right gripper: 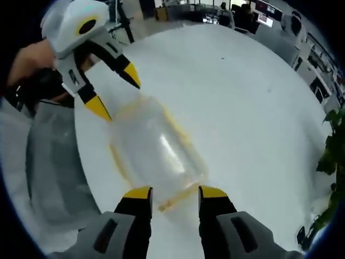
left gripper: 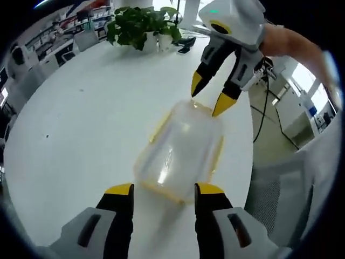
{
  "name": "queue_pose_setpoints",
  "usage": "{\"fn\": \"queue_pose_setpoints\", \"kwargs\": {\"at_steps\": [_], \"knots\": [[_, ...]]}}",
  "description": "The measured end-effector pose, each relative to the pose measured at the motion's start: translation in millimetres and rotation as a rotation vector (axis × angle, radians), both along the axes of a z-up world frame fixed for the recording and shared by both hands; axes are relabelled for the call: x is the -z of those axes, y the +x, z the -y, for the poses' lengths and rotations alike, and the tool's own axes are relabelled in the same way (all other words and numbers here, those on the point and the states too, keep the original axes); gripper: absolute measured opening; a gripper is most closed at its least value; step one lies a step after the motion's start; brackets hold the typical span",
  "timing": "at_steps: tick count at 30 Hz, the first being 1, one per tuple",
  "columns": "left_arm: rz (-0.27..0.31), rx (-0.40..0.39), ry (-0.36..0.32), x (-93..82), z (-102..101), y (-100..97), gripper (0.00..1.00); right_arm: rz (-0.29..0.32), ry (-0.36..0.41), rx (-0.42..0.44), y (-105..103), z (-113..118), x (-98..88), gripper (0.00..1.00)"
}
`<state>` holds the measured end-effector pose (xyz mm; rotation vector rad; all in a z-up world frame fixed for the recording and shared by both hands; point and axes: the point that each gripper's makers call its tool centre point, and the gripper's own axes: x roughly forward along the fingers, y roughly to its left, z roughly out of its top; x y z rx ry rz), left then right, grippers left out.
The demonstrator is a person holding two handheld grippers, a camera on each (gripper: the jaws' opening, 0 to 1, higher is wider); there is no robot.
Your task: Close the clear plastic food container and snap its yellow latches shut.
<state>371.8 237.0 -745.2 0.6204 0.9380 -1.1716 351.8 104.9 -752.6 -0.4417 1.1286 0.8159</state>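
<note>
The container lies on the white table near its edge, lid on, clear with yellow trim along its rim. It sits between the two grippers, one at each short end.

In the left gripper view, the left gripper has its jaws spread, yellow tips set just at the near end of the container, one tip by each near corner. Nothing is clamped between them; whether the tips actually touch the rim cannot be told. Across the container the right gripper comes down from above, jaws also spread — one tip hangs just above the far end, the other sits at the far rim, seemingly on the yellow edge.

The right gripper view gives the same layout from the other side. The right gripper stands with jaws parted, tips at the near end of the container, the yellow latch showing in the gap between them. The left gripper at the far end is open as well, its two yellow tips close by the far rim, with a hand behind it.

A potted plant stands at the far side of the table in the left gripper view.
</note>
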Motion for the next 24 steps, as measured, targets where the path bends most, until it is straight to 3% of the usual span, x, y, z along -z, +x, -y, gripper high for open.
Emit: {"fn": "queue_pose_setpoints", "kwargs": {"at_steps": [11,24], "knots": [[0.035,0.146,0.024,0.2,5.8,-4.7,0.43,0.006,-0.030,-0.092,-1.2,-3.7,-0.9,0.32],[0.065,0.213,0.000,-0.7,18.0,-5.9,0.41,0.041,-0.048,-0.177,0.9,-10.5,0.3,0.31]]}}
